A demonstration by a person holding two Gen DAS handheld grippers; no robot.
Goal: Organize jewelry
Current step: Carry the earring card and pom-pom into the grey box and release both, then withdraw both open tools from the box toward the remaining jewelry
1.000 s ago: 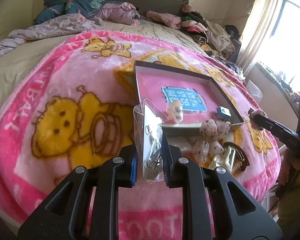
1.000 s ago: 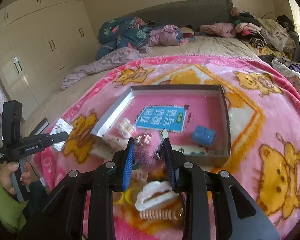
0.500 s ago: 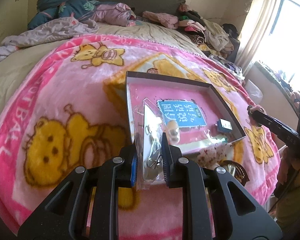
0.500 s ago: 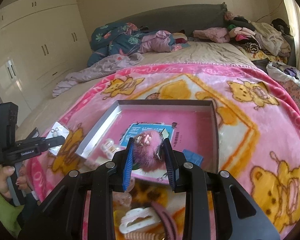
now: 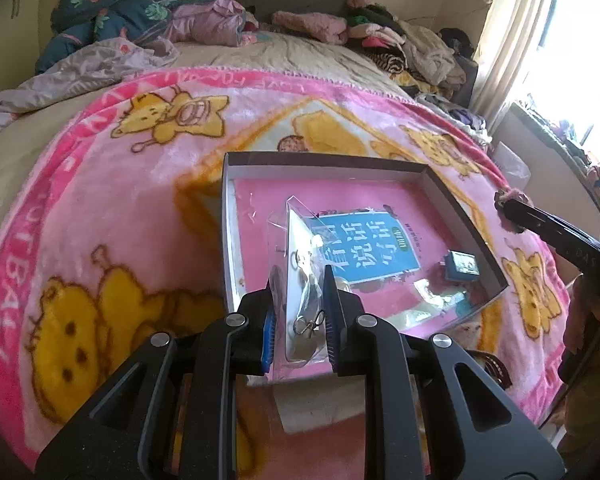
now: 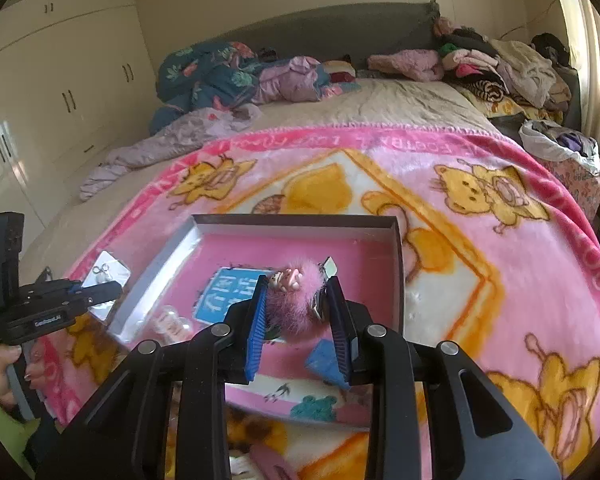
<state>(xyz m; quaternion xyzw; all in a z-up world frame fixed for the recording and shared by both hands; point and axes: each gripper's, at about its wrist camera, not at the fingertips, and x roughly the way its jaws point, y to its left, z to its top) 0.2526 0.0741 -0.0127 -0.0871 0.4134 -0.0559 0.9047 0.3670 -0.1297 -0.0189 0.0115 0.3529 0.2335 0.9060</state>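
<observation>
A shallow box (image 5: 324, 159) (image 6: 296, 222) with a pink floor and a blue label lies on the pink bear blanket. My left gripper (image 5: 298, 312) is shut on a clear earring packet (image 5: 302, 264) and holds it above the box's near left corner. It also shows in the right wrist view (image 6: 100, 290) with the packet (image 6: 108, 270). My right gripper (image 6: 296, 312) is shut on a pink fluffy hair clip (image 6: 296, 296), held over the box's near part. A small blue box (image 5: 462, 265) and a pale hair clip (image 6: 172, 322) lie inside the box.
The pink blanket (image 5: 120, 200) covers the near bed. Piled clothes (image 6: 236, 72) lie at the headboard. More hair accessories (image 5: 492, 364) lie in front of the box. Wardrobe doors (image 6: 60, 92) stand left, a window (image 5: 572, 40) right.
Both grippers have moved forward and up over the box, each still holding its item. The accessories in front of the box have slipped under the grippers.
</observation>
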